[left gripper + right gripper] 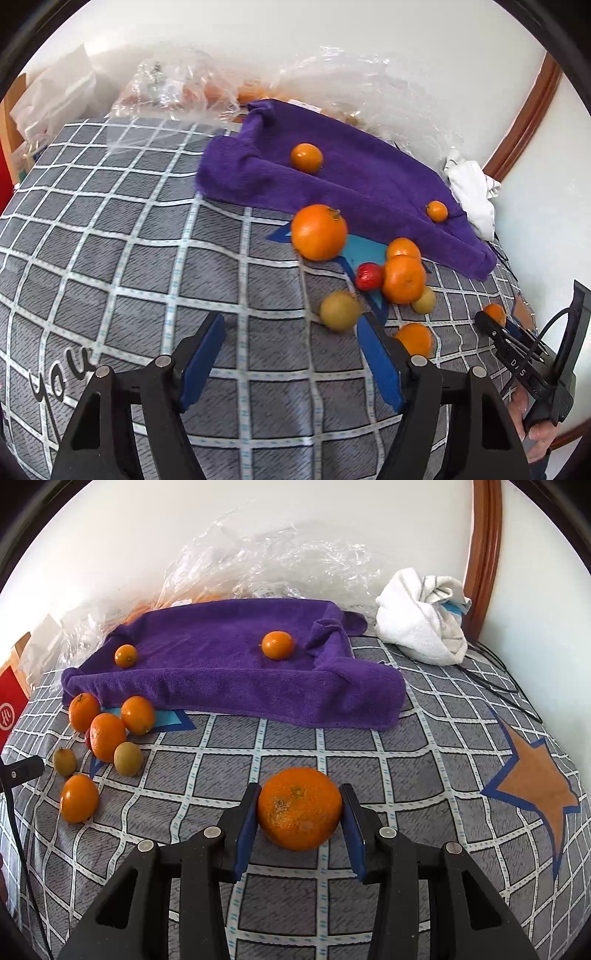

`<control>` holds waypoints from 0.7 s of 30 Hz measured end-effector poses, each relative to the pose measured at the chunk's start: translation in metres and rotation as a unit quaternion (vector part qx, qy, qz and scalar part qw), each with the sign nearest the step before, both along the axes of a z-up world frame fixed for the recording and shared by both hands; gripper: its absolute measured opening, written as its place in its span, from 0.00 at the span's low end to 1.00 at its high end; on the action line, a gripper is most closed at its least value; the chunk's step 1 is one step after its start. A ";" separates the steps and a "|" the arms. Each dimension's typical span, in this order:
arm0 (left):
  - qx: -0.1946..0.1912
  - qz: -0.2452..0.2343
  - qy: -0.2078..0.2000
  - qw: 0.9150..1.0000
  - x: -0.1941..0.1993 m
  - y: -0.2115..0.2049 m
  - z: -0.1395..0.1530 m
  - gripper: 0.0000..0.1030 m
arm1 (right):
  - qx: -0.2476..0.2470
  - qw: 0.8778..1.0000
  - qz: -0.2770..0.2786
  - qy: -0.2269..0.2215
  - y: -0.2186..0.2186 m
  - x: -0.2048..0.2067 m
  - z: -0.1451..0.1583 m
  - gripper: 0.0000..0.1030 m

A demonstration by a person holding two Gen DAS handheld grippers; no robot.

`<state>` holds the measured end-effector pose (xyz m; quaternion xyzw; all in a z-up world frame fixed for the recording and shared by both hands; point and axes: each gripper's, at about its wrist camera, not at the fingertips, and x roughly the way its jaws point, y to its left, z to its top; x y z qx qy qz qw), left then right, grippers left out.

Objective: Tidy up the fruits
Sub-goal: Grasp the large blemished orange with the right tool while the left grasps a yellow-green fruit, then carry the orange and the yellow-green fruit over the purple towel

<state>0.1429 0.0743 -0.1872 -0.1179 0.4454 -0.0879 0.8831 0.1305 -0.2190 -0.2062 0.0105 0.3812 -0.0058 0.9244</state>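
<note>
Oranges point(107, 736) and other small fruits cluster on the checked bed cover point(424, 746) beside the purple towel point(229, 686), which carries two more. Right tool point(299, 814) grips one orange point(300, 808); left tool point(291, 354) stands open, empty.

black gripper point(299, 827), blue pads point(244, 834), silver screws

Two small oranges point(277, 645) on purple towel point(221, 672); fruit cluster point(107, 734) beside towel's edge
</note>
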 end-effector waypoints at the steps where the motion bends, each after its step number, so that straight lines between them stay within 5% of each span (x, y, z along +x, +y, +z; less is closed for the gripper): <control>1: 0.007 -0.002 0.004 1.000 0.003 -0.006 -0.001 0.67 | 0.004 1.000 0.002 0.001 -0.001 0.000 0.000 0.41; 6: 0.034 -0.004 0.004 0.999 0.011 -0.028 -0.004 0.50 | 0.016 1.000 0.002 -0.002 -0.005 -0.001 0.000 0.41; 10: 0.062 -0.012 -0.006 0.998 0.011 -0.039 -0.005 0.24 | 0.025 1.000 0.004 -0.001 -0.006 -0.001 0.000 0.41; 21: 0.061 0.011 -0.021 0.998 0.013 -0.009 0.004 0.24 | 0.024 1.000 0.000 0.001 -0.007 0.000 -0.001 0.41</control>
